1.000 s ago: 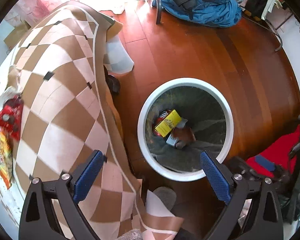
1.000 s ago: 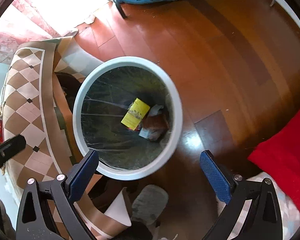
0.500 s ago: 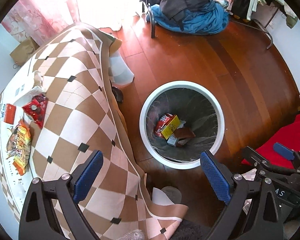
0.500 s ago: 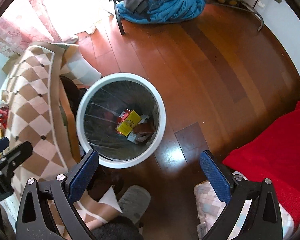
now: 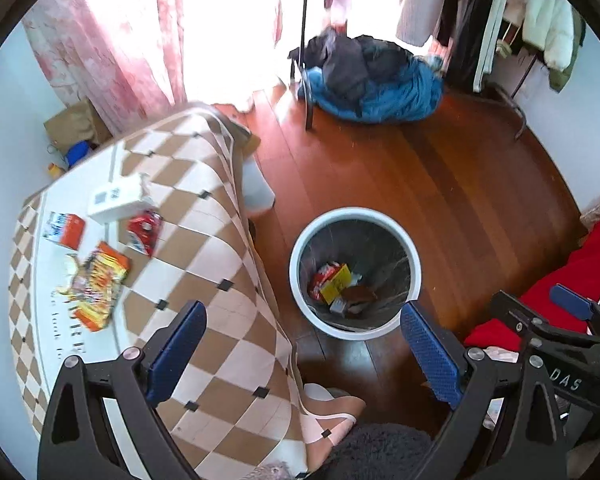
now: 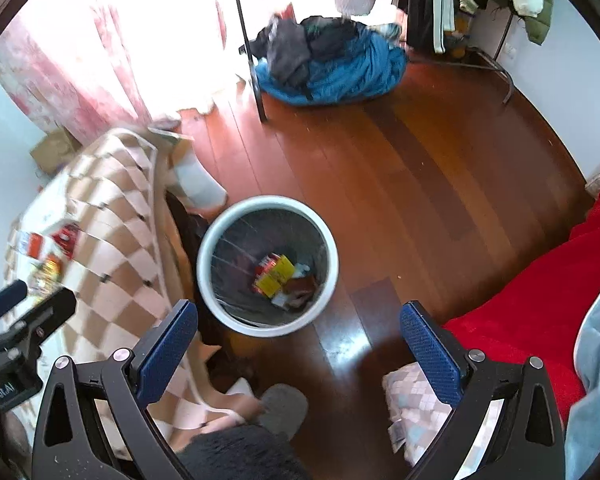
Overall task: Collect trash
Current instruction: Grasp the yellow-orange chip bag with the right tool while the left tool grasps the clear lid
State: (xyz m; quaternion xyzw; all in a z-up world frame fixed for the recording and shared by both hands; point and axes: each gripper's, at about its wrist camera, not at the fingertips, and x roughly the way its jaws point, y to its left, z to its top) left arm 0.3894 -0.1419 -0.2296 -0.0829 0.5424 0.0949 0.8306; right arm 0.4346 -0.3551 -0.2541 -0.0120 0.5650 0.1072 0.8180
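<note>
The left gripper (image 5: 300,352) is spread wide with nothing between its blue, dimpled pads; the right gripper (image 6: 298,350) gapes likewise, empty. Ahead of the left gripper and just right of its centre stands the trash bin (image 5: 414,256), a round white-rimmed tub lined with a thin, glossy dark bag; inside lie a flat yellow packet (image 5: 335,282), a red wrapper (image 5: 322,276) beneath it, a brown crumpled piece and some white scraps. In the right wrist view the same bin sits ahead of the gripper, slightly toward its left finger. To the left of the left gripper is the desk (image 5: 220,240), draped in a smooth cloth of tan and cream diamonds that hangs to the floor beside the bin; on it, forward and left of the left finger, lie an orange crinkled snack bag (image 5: 96,284), a red wrapper on the desk (image 5: 144,230), a small orange-and-white box (image 5: 63,229) and a flat white box (image 5: 116,199). The floor (image 5: 440,184) is polished reddish-brown planks; far ahead, a heap of blue quilted fabric (image 5: 384,92) with dark clothes on it; a red blanket (image 6: 540,308) lies off to the right of both grippers.
</note>
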